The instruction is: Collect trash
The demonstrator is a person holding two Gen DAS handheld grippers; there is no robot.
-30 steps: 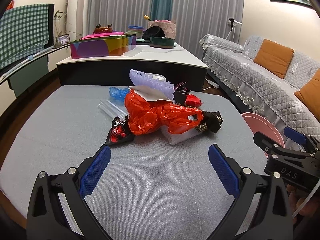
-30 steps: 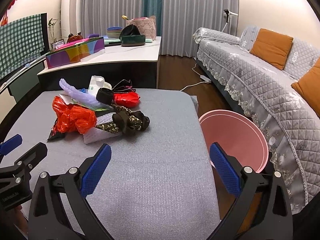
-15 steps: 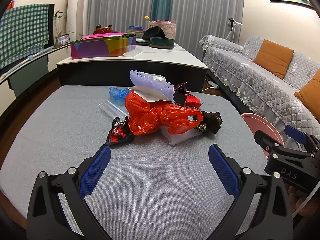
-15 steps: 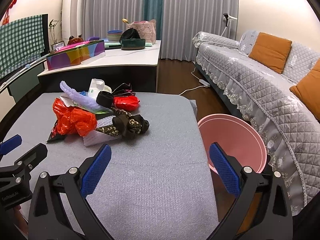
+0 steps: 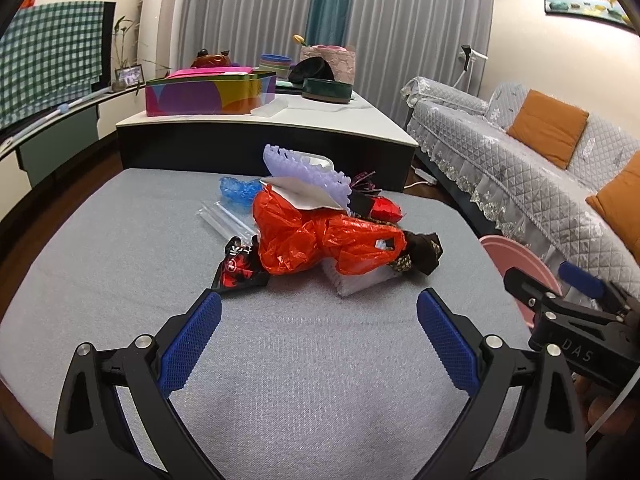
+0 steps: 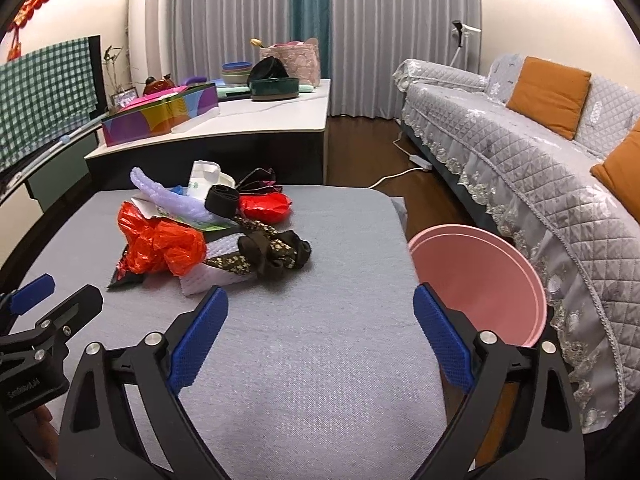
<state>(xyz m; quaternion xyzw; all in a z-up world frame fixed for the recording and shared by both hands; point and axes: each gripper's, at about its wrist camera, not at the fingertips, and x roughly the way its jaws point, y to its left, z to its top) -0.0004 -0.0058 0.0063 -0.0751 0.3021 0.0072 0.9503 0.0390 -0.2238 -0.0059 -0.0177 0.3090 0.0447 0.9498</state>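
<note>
The right gripper (image 6: 320, 320) is closing slightly, empty; trash pile (image 6: 208, 236) at eleven o'clock unmoved on the grey mat (image 6: 320, 380).

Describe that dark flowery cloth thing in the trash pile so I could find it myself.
Start at the grey padded table with the pink bin at its right edge. In the trash pile on it, look at the end nearest the bin, right of the crumpled orange-red plastic bag. The knotted dark brown fabric lies there, the only piece with a small pale floral print.
</note>
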